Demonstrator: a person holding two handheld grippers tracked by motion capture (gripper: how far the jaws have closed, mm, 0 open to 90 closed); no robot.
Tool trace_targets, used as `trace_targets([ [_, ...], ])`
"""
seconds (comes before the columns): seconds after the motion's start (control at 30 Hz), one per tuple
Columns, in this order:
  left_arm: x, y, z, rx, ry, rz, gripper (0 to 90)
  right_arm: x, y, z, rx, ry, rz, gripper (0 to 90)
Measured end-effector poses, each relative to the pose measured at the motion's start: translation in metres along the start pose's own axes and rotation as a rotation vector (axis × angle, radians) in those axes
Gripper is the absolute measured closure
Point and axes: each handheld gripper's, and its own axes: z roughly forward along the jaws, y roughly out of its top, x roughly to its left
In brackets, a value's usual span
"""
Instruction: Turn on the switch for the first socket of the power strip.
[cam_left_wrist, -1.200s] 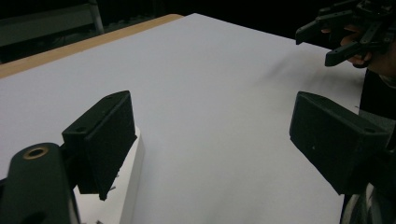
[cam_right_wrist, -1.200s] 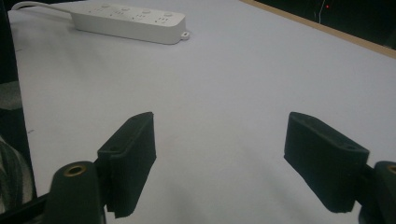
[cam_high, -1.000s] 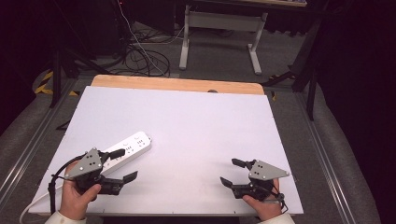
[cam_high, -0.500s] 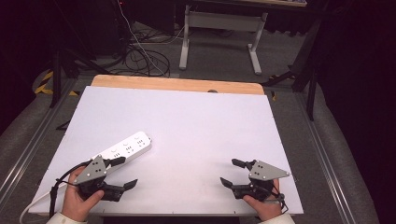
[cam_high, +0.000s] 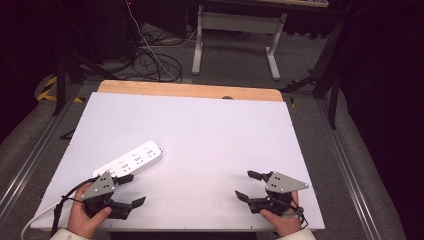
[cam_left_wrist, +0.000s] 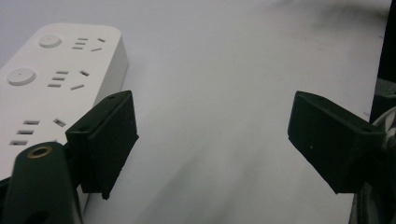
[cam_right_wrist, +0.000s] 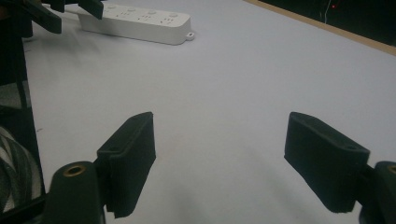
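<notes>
The long white plastic power strip (cam_high: 130, 161) lies flat on the white rectangular surface (cam_high: 210, 130), in the lower left of the high view, set on a diagonal from lower left to upper right; its sockets and round buttons face up; a white cord (cam_high: 30, 225) leaves the strip's lower-left end and runs off the frame's bottom-left corner.

The left tool (cam_high: 129, 190), black with a grey three-cornered plate on top, sits at the bottom left of the high view, held in the person's left hand (cam_high: 82, 220); its jaws stand wide apart and hold nothing; the upper jaw lies over or against the near end of the strip, contact not determinable; the lower jaw is over bare surface. In the left gripper view the strip (cam_left_wrist: 51, 93) occupies the upper left of the frame, with the left-hand jaw at its edge; the right-hand jaw is well apart from it.

The right tool (cam_high: 248, 185) sits at the bottom right of the high view, held in the right hand (cam_high: 280, 222); its jaws are likewise wide and empty, over bare surface, well apart from the strip. In the right gripper view the strip (cam_right_wrist: 135, 18) appears at the upper left, beside the left tool (cam_right_wrist: 70, 11) in the top-left corner.
</notes>
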Motion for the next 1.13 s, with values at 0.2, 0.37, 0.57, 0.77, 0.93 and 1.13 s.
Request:
trace_targets([
  [0.2, 0.001, 0.006, 0.001, -0.007, 0.021, 0.032, 16.3, 0.000, 0.000, 0.001, 0.003, 0.000, -0.006, 25.0],
  [0.37, 0.000, 0.007, -0.004, -0.039, 0.027, 0.022, 16.3, 0.001, 0.000, 0.001, 0.004, -0.004, -0.004, 25.0],
  [0.57, -0.002, 0.008, -0.004, -0.032, 0.039, 0.038, 15.3, 0.000, 0.000, 0.001, 0.005, -0.003, -0.005, 25.0],
  [0.77, -0.002, 0.008, -0.006, -0.054, 0.040, 0.021, 14.4, 0.000, 0.000, 0.001, 0.005, -0.002, -0.005, 25.0],
  [0.93, -0.002, 0.008, -0.007, -0.060, 0.048, 0.026, 14.4, 0.000, 0.000, 0.001, 0.005, -0.003, -0.006, 25.0],
  [1.13, -0.003, 0.009, -0.008, -0.069, 0.055, 0.030, 13.8, 0.000, 0.000, 0.002, 0.008, -0.002, -0.008, 25.0],
])
